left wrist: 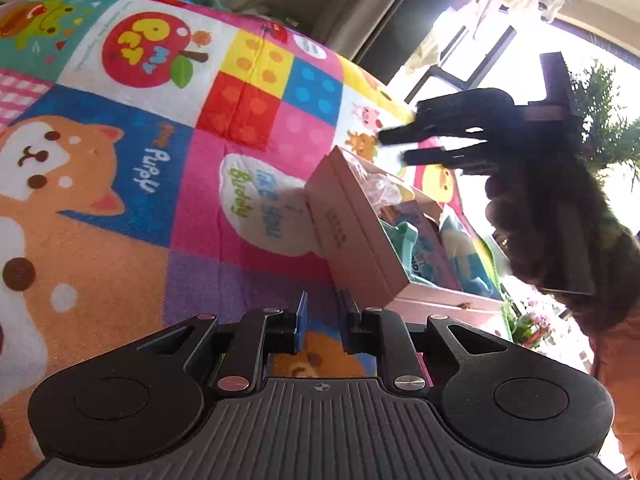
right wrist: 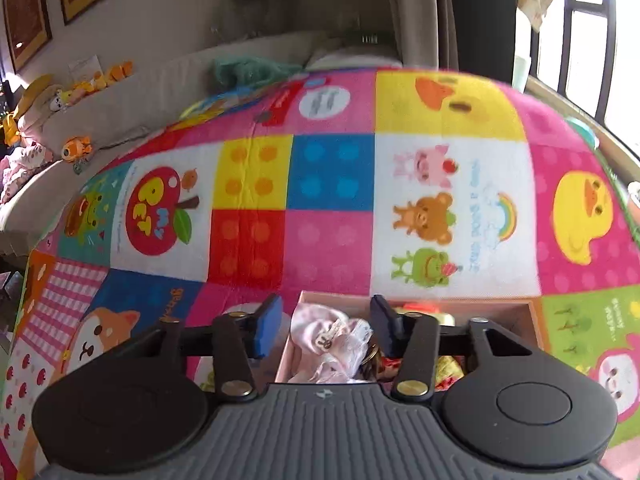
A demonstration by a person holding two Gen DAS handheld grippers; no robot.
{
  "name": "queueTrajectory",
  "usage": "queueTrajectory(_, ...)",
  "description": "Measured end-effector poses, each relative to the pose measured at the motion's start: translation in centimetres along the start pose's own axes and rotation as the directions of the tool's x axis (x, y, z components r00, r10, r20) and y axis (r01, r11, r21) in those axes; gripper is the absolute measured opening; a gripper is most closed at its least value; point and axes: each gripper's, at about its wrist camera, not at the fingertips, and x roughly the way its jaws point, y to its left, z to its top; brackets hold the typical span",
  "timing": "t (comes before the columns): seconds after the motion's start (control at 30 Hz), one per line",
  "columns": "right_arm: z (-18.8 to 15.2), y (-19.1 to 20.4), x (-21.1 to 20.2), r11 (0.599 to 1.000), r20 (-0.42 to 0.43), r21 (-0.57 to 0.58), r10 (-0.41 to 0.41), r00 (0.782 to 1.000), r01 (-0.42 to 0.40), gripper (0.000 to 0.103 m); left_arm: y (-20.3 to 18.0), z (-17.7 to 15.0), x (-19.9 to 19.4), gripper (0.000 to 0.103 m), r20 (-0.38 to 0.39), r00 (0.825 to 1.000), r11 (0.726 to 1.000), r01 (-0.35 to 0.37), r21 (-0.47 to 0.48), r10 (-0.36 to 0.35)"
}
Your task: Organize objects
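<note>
Left wrist view: the left gripper (left wrist: 323,322) hangs low over the play mat (left wrist: 120,184), its fingers parted by a narrow gap with nothing between them. Ahead and to the right lies the pink box (left wrist: 352,224), open, its near wall facing the camera and bagged and boxed items visible inside. The right gripper (left wrist: 394,145) is seen above the far end of the box, backlit by the window; its fingers stand apart and no object can be made out between them.

Risk, as a judgement: the left gripper is close to the box corner. A forward move could push the light box across the mat, shifting the drop point.

Right wrist view: the right gripper is held wide open and empty above the box (right wrist: 532,312). Below it lie a pink garment (right wrist: 324,344) and small coloured items, too cluttered to identify.

Risk, as a judgement: the soft garment fills the near compartment. Descending fingers could snag the fabric and drag it out, or pinch it along with the intended item. Window glare may hide fingertip position.
</note>
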Motion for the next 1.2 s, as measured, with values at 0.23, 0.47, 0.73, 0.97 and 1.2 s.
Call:
queueTrajectory(0.23,-1.9,-1.9,3.9,0.996,-0.106,0.092,0.031,0.994,-0.021,0.028,-0.8,0.6,-0.8,0.018,-0.007,0.998,0.998,-0.056,0.034,0.056)
queueTrajectory(0.47,-4.3,-6.6,-8.3,1.000,0.185,-0.020,-0.003,0.983,0.007,0.034,-5.7,3.1,1.2,0.018,0.000,0.998,0.986,-0.059,0.157,0.059)
queueTrajectory(0.73,-14.0,-11.9,-12.4,0.967,0.182,-0.179,-0.148,0.972,0.181,0.057,-8.9,3.9,8.2,0.041,-0.115,0.962,0.943,-0.212,0.255,0.247)
queueTrajectory(0.97,-17.0,-9.1,-7.3,0.967,0.084,-0.229,-0.099,0.992,0.116,0.056,-5.8,4.1,7.8,0.085,-0.081,0.930,0.916,-0.334,0.223,0.359)
queueTrajectory(1.2,-16.0,-3.7,-5.4,0.971,0.120,-0.231,-0.031,0.992,0.058,0.058,-1.1,6.2,5.5,0.097,-0.028,0.901,0.892,-0.425,0.154,0.434)
